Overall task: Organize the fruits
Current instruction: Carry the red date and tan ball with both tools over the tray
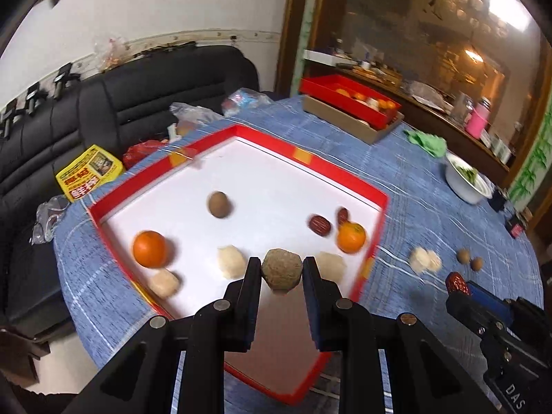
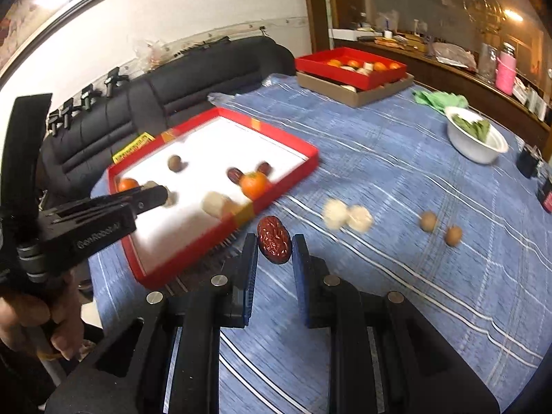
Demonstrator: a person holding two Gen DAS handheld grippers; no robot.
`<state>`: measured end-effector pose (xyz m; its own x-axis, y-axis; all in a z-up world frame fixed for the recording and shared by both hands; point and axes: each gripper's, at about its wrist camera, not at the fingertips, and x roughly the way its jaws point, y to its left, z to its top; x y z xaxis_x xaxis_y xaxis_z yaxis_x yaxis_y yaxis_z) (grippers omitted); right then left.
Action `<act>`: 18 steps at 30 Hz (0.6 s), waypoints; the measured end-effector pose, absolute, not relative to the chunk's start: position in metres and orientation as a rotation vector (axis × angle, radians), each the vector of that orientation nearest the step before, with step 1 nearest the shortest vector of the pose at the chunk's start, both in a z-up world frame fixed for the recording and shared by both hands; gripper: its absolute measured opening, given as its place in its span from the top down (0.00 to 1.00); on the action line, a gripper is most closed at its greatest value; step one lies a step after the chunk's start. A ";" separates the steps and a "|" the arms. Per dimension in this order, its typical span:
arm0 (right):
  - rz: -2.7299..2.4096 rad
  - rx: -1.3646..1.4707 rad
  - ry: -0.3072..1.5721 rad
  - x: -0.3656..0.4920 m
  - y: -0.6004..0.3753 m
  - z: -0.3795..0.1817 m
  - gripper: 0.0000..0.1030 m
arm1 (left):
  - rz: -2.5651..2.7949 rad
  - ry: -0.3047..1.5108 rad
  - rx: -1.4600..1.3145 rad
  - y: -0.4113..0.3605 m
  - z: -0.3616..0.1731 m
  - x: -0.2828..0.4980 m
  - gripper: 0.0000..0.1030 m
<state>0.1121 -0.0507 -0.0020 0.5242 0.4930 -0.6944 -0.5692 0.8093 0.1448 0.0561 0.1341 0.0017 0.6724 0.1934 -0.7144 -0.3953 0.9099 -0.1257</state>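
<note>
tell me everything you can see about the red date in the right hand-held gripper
The red date is a dark red, oval dried fruit with glossy, deeply wrinkled skin. It sits pinched between the two fingers of the right hand-held gripper, standing roughly upright, long axis along the fingers. It is held just above the blue checked tablecloth, close to the near edge of the red tray but outside it. In the left wrist view it pokes out of the gripper tips.

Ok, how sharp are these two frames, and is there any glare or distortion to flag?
Left wrist view: motion blur smears the oranges and tray rim, while the ball in the left hand-held gripper stays crisp; fisheye bends the edges. Right wrist view: tablecloth streaked, date sharp, lamp glare on the cabinet glass.
</note>
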 end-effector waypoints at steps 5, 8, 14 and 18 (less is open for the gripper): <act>0.679 -0.099 0.785 0.120 -0.020 0.002 0.81 | 0.386 0.751 -0.305 0.162 0.005 0.058 0.78; 0.704 -0.097 0.786 0.128 0.000 0.003 0.81 | 0.411 0.749 -0.310 0.174 0.006 0.063 0.78; 0.736 -0.091 0.784 0.152 0.034 0.005 0.81 | 0.455 0.746 -0.306 0.186 0.005 0.080 0.78; 0.729 -0.089 0.801 0.175 0.056 0.000 0.81 | 0.475 0.762 -0.294 0.190 0.000 0.094 0.78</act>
<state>0.1749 0.0560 -0.0003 0.4684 0.5619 -0.6818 -0.6261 0.7556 0.1926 0.0944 0.1901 0.0003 0.6259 0.3037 -0.7183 -0.5114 0.8552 -0.0840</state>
